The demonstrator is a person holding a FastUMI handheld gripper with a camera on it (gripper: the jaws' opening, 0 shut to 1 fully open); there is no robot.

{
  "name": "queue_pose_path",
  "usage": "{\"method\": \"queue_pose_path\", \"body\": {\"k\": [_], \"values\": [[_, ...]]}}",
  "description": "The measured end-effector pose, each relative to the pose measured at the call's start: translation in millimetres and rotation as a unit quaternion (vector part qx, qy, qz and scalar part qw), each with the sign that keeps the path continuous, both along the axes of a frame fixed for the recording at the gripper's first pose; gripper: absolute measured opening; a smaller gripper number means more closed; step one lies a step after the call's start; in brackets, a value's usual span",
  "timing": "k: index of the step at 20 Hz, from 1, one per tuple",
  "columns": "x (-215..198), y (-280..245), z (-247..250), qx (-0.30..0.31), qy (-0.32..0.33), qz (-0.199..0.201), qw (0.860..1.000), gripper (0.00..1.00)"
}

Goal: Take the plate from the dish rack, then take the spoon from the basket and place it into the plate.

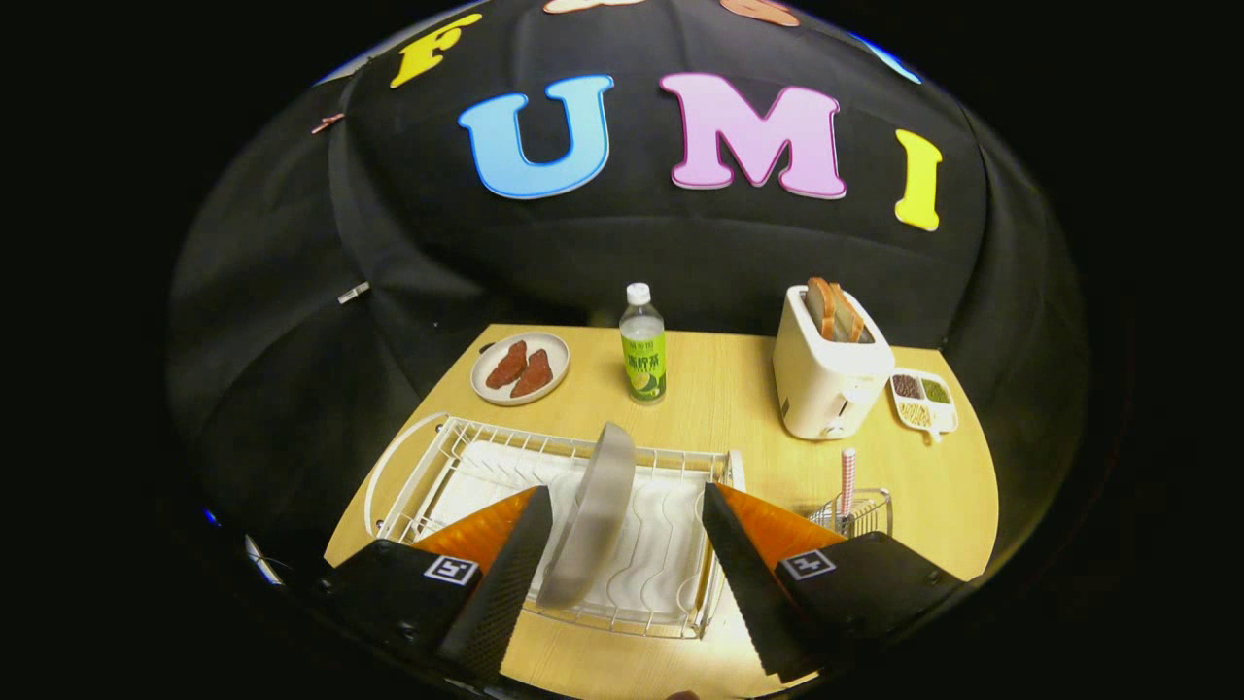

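The gripper (627, 544) is spread wide, grasping nothing, astride the upright plate (593, 515) in the dish rack (428, 462). Bottle (642, 345) at twelve o'clock; toaster (828, 374) and spoon (847, 481) in its basket (870, 510) toward two.

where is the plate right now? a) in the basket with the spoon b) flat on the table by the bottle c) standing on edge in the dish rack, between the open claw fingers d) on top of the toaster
c: the plate stands on edge in the rack, and the claw is open with a finger on either side, not pressing it.
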State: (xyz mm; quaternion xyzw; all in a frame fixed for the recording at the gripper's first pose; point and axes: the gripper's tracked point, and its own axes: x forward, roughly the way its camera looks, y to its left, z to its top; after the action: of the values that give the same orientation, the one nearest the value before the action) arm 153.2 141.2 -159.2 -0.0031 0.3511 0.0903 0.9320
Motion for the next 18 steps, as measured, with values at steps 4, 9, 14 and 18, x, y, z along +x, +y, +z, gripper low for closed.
{"method": "queue_pose_path", "body": {"k": [4, 9, 14, 18], "values": [[6.0, 16.5, -27.9, 0.033, 0.063, -0.007, 0.997, 0.85], [3.6, 26.0, -52.4, 0.061, 0.129, -0.039, 0.989, 0.58], [3.7, 22.8, -54.7, 0.026, 0.117, -0.076, 0.99, 0.4], [0.3, 30.8, -44.5, -0.013, 0.08, -0.079, 0.994, 0.34]]}}
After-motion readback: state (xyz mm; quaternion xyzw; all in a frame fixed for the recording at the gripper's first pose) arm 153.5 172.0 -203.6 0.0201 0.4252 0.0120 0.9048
